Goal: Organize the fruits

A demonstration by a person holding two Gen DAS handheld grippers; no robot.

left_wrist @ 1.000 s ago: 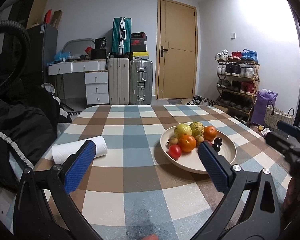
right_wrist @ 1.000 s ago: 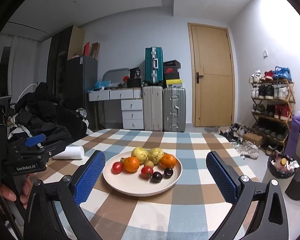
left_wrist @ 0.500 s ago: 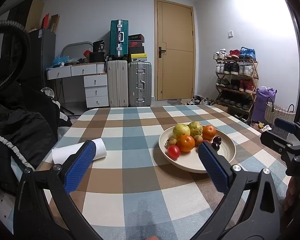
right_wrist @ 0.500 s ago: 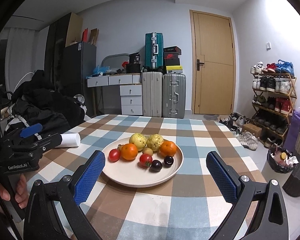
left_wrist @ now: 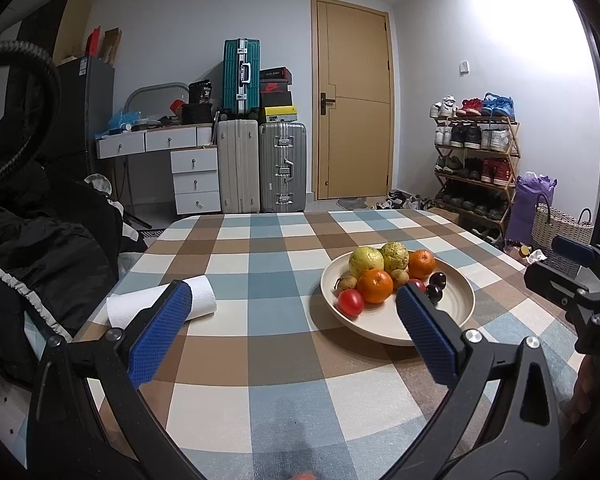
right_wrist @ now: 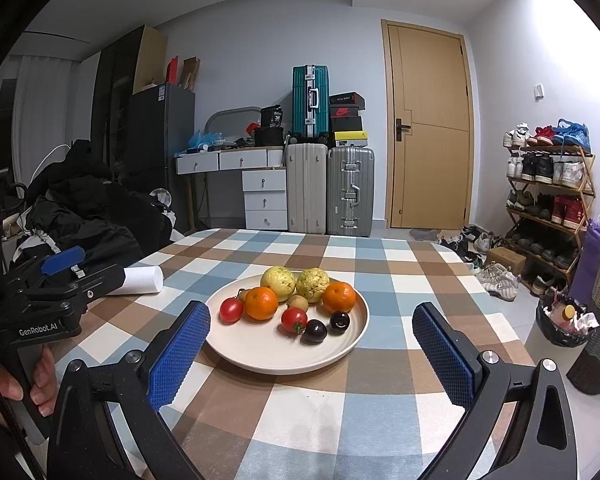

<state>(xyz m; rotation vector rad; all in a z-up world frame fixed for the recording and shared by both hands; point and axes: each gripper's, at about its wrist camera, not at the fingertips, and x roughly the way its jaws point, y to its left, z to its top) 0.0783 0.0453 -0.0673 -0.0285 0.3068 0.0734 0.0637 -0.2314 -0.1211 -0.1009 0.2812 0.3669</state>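
Plate: a cream round plate [right_wrist: 340, 354] sits on the checked tablecloth [right_wrist: 380, 412], ahead of both tools and nearer the right one; being round, it has no long axis.
Fruit layout: two yellow-green guavas [right_wrist: 278, 282] lie side by side at the far rim, with an orange [right_wrist: 261, 303] and a second orange [right_wrist: 339, 297] flanking them in front; together they form a loose row running left to right.
Small fruit: a tomato [right_wrist: 231, 309] sits at the left, another tomato [right_wrist: 294, 319] toward the middle, and two dark cherries [right_wrist: 314, 331] lie nearest the camera.
Paper roll: a white paper roll [left_wrist: 160, 300] lies on its side left of the plate, its long axis roughly left-right.
Left gripper [left_wrist: 292, 328]: spread wide, nothing between the blue pads.
Right gripper [right_wrist: 312, 354]: likewise spread wide, empty, framing the plate.
Left wrist view only: the plate sits off to the right, and the right tool's body shows at the right edge.
Right wrist view only: the plate is centred, and a hand [right_wrist: 20, 384] grips the left tool's handle.
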